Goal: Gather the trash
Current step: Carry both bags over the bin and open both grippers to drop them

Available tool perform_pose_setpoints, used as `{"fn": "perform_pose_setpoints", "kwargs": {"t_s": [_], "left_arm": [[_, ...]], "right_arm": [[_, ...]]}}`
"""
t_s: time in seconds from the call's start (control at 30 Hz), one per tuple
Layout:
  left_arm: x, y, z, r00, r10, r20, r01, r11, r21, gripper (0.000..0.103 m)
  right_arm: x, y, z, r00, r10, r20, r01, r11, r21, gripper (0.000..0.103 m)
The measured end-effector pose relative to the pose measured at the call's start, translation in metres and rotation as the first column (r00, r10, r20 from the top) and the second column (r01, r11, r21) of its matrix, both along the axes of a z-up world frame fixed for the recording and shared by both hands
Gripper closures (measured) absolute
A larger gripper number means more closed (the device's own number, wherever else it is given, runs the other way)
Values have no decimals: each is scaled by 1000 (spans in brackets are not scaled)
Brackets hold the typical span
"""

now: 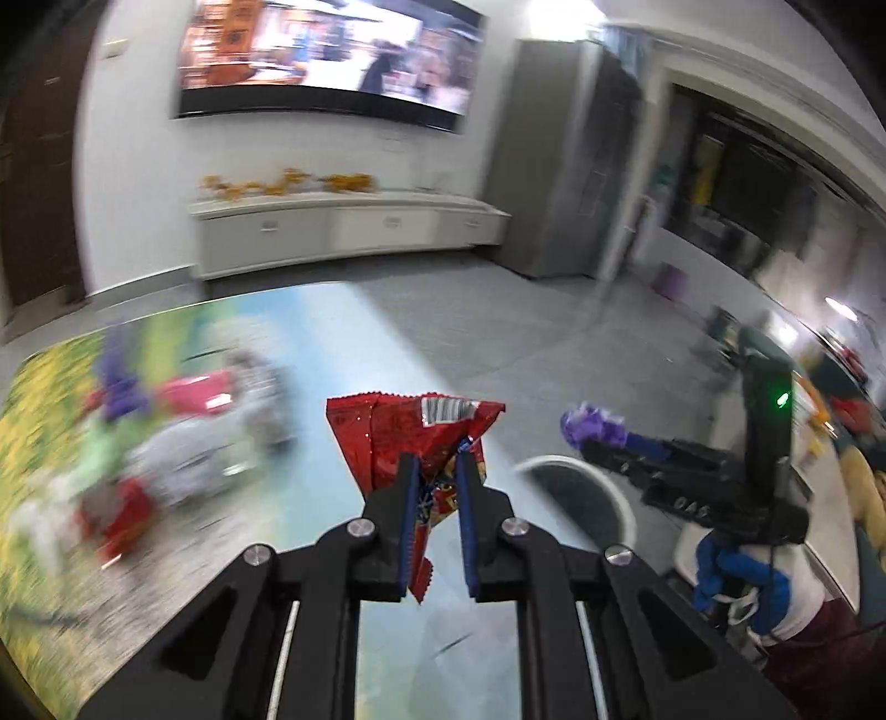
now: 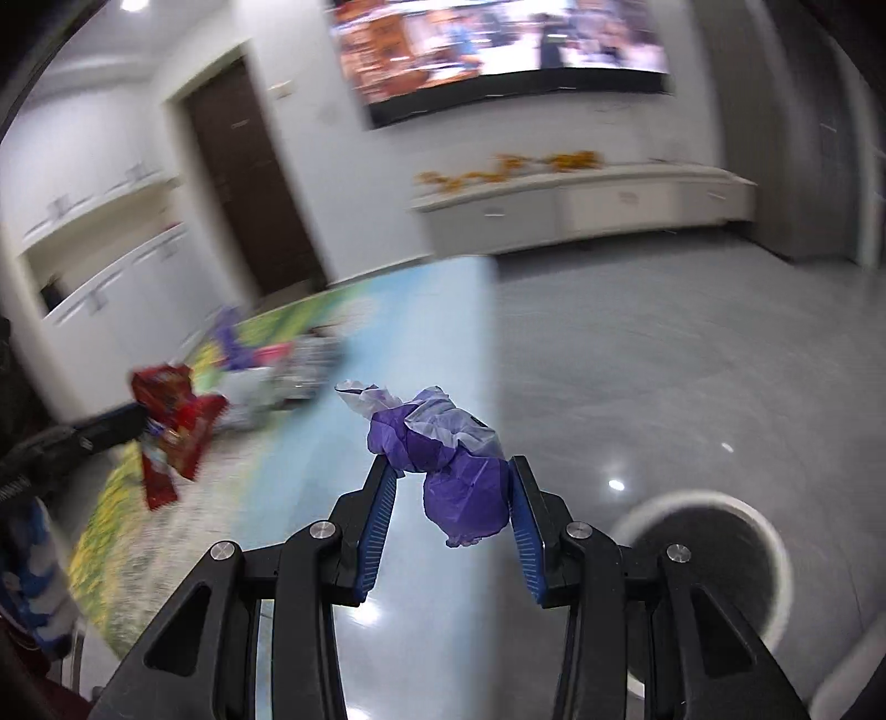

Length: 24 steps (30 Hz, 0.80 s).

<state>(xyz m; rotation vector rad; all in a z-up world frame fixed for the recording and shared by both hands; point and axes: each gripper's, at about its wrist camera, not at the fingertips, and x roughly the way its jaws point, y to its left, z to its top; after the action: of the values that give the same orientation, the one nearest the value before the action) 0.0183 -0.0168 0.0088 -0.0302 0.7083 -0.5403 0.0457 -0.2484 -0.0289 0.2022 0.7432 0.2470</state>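
Halfway-ish: left tool clamped a red snack bag, right tool gripped purple wrapper, bin near right; more litter remained on worktop.

No lettering can be read. The red snack wrapper bears a barcode near its top edge, digits too small to read. Print on the wall screen is blurred beyond reading.
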Motion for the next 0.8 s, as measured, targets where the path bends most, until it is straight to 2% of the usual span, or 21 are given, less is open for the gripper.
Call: {"fn": "perform_pose_setpoints", "kwargs": {"t_s": [0.13,0.3,0.47,0.6,0.63,0.7,0.77,0.8], "left_arm": [[25,-79,-8,987,-155,-43,156,988,19,91],[68,-173,-44,943,-280,-182,291,956,38,90],[100,-246,-82,891,-340,-303,372,926,55,88],[118,-278,-106,863,-347,-367,393,918,56,87],[121,-283,-111,854,-352,-384,398,916,46,85],[129,-290,-120,838,-355,-415,401,916,25,72],[133,-291,-125,833,-348,-430,394,919,19,51],[136,-294,-129,832,-342,-437,388,921,18,49]], "right_arm": [[-12,-62,-20,988,-150,-49,148,989,-27,63],[-13,-117,-61,950,-275,-150,272,961,-41,62],[-4,-150,-107,906,-332,-260,338,941,-23,61],[-2,-166,-135,876,-359,-323,375,927,-13,59],[-1,-169,-139,871,-362,-331,380,925,-11,59],[-2,-172,-145,863,-369,-344,388,922,-17,55],[-1,-177,-153,854,-380,-356,396,918,-31,48],[-4,-182,-157,848,-387,-362,402,915,-36,46]]}}
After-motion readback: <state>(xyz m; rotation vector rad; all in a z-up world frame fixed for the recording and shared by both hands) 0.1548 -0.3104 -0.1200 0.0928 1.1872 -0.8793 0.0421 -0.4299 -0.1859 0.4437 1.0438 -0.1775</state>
